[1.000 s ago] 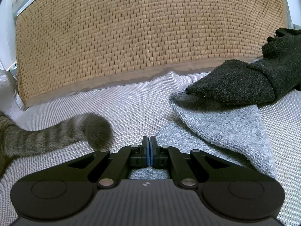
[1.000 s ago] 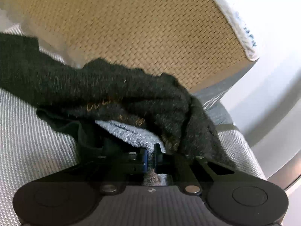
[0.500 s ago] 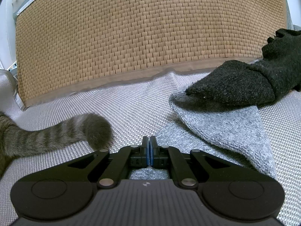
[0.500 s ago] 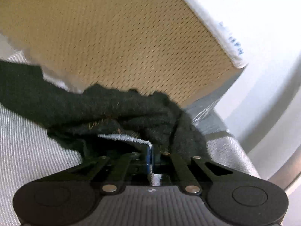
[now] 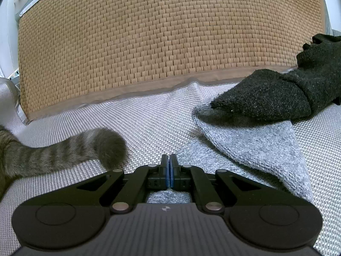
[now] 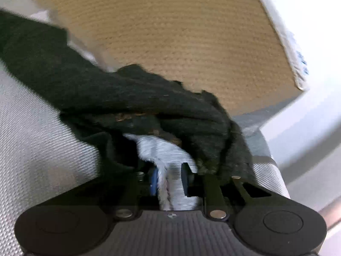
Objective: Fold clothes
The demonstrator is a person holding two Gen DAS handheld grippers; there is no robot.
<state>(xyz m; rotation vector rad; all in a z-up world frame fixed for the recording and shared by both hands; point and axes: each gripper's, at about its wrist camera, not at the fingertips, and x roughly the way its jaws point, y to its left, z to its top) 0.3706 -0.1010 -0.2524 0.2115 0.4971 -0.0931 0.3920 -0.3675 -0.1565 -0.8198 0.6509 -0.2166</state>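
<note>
Grey knit garment [image 5: 262,149] lies on white woven bed cover [image 5: 149,123], dark sock [image 5: 277,98] over its far end, below rattan pillow [image 5: 166,42].

Left gripper [image 5: 169,166]: jaws pressed together on near grey edge, pinning it.

Right gripper [image 6: 169,177]: jaws just been opening, grey fabric [image 6: 168,155] loose between pads, dark sock bunched behind.

Judgement: release step; draw right gripper clear without dragging fold, keep left pin steady.

Cat tail [image 5: 81,151] just beside left gripper; avoid it.

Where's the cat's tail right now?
In the left wrist view the cat's tail lies at lower left on the grey woven mat, its tip just left of the shut left claw, below the rattan cushion.
</note>
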